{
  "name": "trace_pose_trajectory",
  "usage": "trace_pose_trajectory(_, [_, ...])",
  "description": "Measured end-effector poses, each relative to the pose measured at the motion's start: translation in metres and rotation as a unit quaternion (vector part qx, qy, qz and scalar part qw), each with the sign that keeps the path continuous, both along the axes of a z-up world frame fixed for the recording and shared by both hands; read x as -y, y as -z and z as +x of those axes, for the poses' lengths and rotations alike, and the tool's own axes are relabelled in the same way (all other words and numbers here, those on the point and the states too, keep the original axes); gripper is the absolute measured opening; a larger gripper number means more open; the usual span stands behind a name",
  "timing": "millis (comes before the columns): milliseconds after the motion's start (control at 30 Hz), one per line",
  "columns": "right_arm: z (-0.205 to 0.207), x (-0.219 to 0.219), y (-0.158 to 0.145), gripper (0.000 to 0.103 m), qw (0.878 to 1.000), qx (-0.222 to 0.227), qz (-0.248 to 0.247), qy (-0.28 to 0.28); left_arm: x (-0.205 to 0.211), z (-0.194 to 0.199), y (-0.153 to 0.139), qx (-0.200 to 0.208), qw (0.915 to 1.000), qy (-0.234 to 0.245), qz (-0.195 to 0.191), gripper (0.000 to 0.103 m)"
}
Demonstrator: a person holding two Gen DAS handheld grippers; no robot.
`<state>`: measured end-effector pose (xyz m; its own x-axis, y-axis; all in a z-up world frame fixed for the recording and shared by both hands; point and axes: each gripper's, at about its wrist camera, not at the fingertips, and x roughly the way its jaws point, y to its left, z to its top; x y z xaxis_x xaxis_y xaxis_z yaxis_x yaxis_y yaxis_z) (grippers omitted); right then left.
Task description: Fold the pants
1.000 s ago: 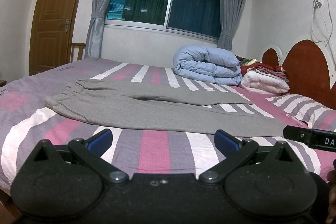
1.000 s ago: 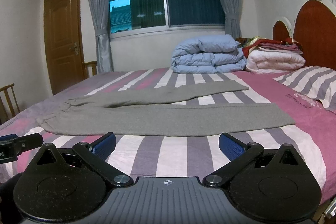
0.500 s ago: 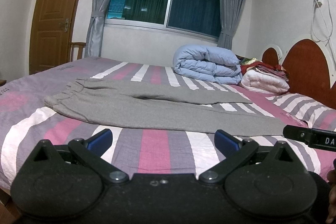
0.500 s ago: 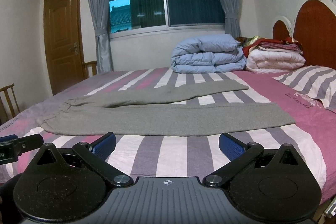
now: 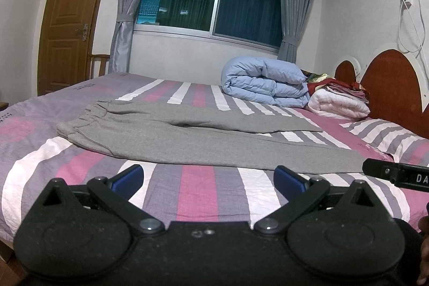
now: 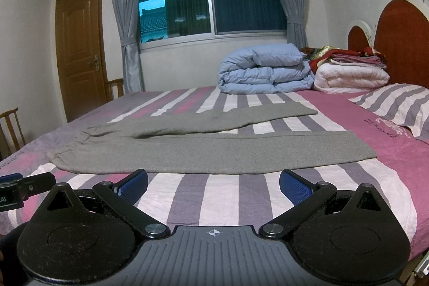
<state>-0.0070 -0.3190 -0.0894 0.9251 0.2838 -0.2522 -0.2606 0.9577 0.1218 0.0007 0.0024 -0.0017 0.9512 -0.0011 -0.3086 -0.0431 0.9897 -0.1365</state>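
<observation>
Grey pants (image 5: pixel 187 141) lie flat on the striped bed, waistband to the left, two legs spread apart toward the right; they also show in the right wrist view (image 6: pixel 203 149). My left gripper (image 5: pixel 207 176) is open and empty, held above the near edge of the bed, short of the near leg. My right gripper (image 6: pixel 213 182) is open and empty, likewise short of the near leg. The tip of the right gripper shows at the right edge of the left wrist view (image 5: pixel 396 174); the left gripper's tip shows at the left of the right wrist view (image 6: pixel 24 185).
The bed (image 5: pixel 203 195) has pink, purple and white stripes. A folded blue duvet (image 5: pixel 262 85) and a white and red blanket stack (image 5: pixel 337 101) sit at the far side by the headboard (image 5: pixel 396 95). A striped pillow (image 6: pixel 396 106) lies right. A chair (image 6: pixel 10 125) stands left.
</observation>
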Motion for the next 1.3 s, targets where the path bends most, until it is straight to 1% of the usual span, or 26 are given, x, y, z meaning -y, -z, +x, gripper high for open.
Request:
trace_pose_trajectory(1167, [-0.0004, 0.0003, -0.0010, 0.103, 1.000, 0.000, 0.000, 0.000, 0.0001, 0.0001, -0.0001, 0.000, 1.0000, 0.000, 0.001, 0.097])
trace_pose_trajectory(1300, [0.0016, -0.0002, -0.0019, 0.103, 1.000, -0.005, 0.002, -0.001, -0.0009, -0.0011, -0.0010, 0.005, 1.0000, -0.003, -0.004, 0.097])
